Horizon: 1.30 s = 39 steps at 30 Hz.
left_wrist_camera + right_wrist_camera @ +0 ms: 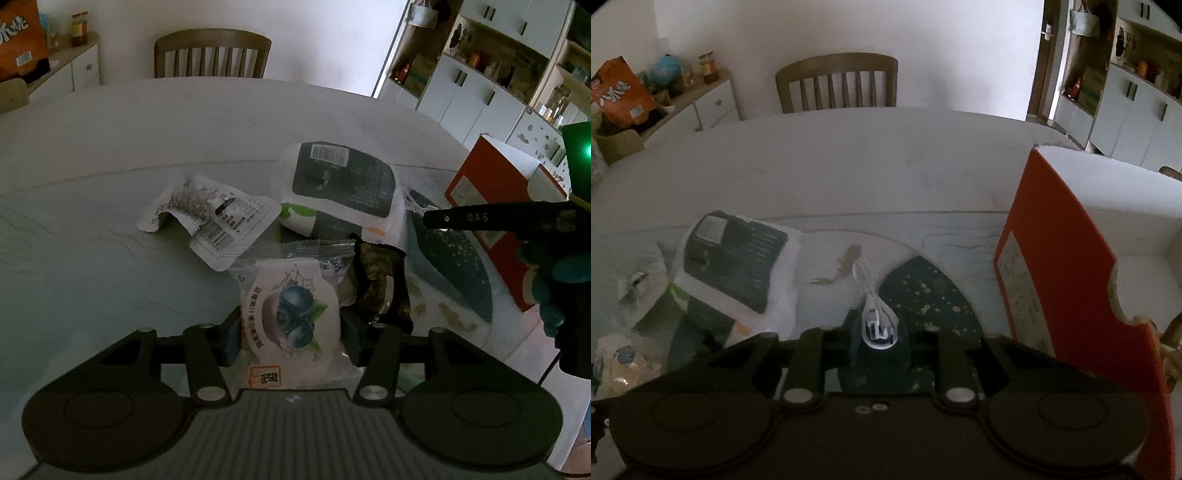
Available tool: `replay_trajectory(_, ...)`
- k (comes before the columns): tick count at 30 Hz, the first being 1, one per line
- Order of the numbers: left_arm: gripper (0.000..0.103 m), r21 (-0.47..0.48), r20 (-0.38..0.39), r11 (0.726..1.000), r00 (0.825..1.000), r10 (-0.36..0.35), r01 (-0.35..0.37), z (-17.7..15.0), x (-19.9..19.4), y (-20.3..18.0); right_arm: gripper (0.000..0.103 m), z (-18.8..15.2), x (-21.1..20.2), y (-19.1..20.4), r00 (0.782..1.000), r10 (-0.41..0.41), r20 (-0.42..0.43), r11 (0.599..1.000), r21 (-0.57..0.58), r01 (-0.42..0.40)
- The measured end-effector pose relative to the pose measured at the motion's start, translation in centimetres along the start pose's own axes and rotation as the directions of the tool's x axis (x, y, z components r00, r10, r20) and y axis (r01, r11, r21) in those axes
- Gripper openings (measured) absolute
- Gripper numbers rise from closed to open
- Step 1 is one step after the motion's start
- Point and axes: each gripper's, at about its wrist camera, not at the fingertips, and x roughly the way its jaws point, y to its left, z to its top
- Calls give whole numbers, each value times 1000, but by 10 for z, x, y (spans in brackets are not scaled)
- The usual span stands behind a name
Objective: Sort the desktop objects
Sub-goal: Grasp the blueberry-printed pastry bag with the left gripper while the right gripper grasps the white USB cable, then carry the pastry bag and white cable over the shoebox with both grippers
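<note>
The left gripper (290, 336) clamps the blueberry packet (291, 317) left of the red box (1060, 258), the right gripper (879, 332) pinches a white cable (873, 314) beside the box — both grasps look made, so next lift and carry them — probably into it.

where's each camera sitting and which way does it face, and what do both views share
Left wrist view: sits on the left tool, facing down and forward over the pale table; its pads grip a white blueberry-print snack packet. The right tool's finger shows.
Right wrist view: sits on the right tool, clamping a coiled white cable.
Shared: the wooden slat-back chair, red-sided open box, white pouch with dark label.
</note>
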Motion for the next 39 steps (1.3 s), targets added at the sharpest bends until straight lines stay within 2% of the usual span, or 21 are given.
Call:
replay_trajectory(17, 52, 21, 17, 999, 1000, -24, 24, 10, -31, -19, 20, -12, -66, -1, 998, 54, 9, 998, -27, -54)
replay_trajectory(28, 52, 113, -1, 991, 998, -67, 67, 16, -50, -62, 20, -30, -114, -10, 998, 68, -2, 997, -25, -68)
replay_trajectory(39, 52, 232, 7, 965, 992, -123, 118, 30, -77, -118, 20, -34, -181, -37, 995, 54, 86, 998, 11, -55)
